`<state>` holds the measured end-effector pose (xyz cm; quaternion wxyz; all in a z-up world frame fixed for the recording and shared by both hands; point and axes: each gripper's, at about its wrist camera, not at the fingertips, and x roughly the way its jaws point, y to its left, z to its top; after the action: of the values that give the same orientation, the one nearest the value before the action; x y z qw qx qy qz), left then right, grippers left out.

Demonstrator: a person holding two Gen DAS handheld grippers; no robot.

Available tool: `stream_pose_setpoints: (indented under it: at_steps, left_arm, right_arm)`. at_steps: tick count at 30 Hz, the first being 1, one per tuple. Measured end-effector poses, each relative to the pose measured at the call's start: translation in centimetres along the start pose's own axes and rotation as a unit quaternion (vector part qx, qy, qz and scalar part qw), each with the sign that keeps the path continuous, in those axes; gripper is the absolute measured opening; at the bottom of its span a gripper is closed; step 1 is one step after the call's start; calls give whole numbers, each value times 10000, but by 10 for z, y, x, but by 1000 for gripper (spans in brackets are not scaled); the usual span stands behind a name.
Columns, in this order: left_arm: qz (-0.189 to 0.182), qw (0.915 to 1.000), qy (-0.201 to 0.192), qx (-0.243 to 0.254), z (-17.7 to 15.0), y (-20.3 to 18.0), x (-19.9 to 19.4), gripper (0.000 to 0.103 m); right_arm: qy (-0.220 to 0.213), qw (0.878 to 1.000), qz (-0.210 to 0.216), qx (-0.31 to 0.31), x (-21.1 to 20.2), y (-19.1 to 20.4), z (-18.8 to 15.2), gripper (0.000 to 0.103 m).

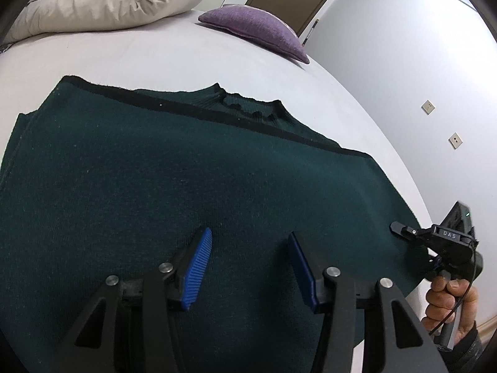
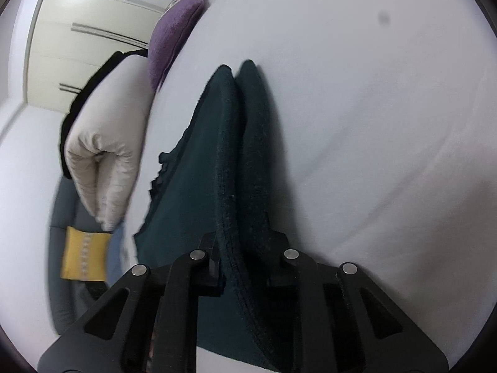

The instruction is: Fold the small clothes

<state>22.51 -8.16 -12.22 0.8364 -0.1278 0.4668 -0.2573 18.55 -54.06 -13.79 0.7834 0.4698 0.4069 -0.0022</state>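
A dark green knit sweater point(image 1: 174, 168) lies on the white bed point(image 1: 149, 56), folded over, with its ribbed collar point(image 1: 248, 105) at the far edge. My left gripper point(image 1: 250, 245) hovers open above the sweater's near part, its blue pads point(image 1: 198, 267) apart and empty. My right gripper point(image 1: 400, 228) is at the sweater's right edge, held by a hand. In the right wrist view the right gripper point(image 2: 245, 248) is shut on the sweater's folded edge point(image 2: 230, 161), and the cloth hides its pads.
A purple cushion point(image 1: 257, 28) and a rolled cream duvet point(image 1: 102, 0) lie at the bed's far side. A white wall with sockets point(image 1: 455, 140) runs along the right. A yellow cushion point(image 2: 82, 255) sits beyond the bed in the right wrist view.
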Motion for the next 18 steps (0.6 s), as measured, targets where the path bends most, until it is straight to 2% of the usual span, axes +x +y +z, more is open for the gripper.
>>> stream_pose_setpoints:
  at_steps: [3,6,8,10,11,13,15,17,18]
  left_arm:
    - [-78,10000,-15,3,0,2,0,54]
    - [-172,9998,-43,-74,1,7,-4,49]
    - [-426,9981,-113,-423,4,22,-16,42]
    - [-565,9939,-366,-876,5,45,-35,42]
    - [-552,9924,-482,-992,6,53,-43,44]
    - [-671,9873,-614,-1302,8,75,-58,52]
    - [-790,9851,-621,-1398,11,86,-66,58]
    - [-910,9832,-557,-1481,12,93,-68,66]
    - [-964,9823,-508,-1524,11,96,-67,69]
  right_arm:
    - [-263,9967,-485,-597,-4,38,-6,14]
    - [-461,9868,-832,-1309,-14,82,-15,14]
    - [-552,9752,-1010,-1893,-9,125,-26,14]
    - [-479,9606,-1017,-2541,3,170,-46,14]
    - [-371,9517,-992,-2882,12,191,-59,14]
    - [-32,9243,-980,-3688,36,228,-97,14]
    - [378,8986,-928,-4271,71,252,-131,14]
    - [832,8878,-987,-4418,104,255,-149,18]
    - [1033,8860,-1065,-4393,118,252,-155,18]
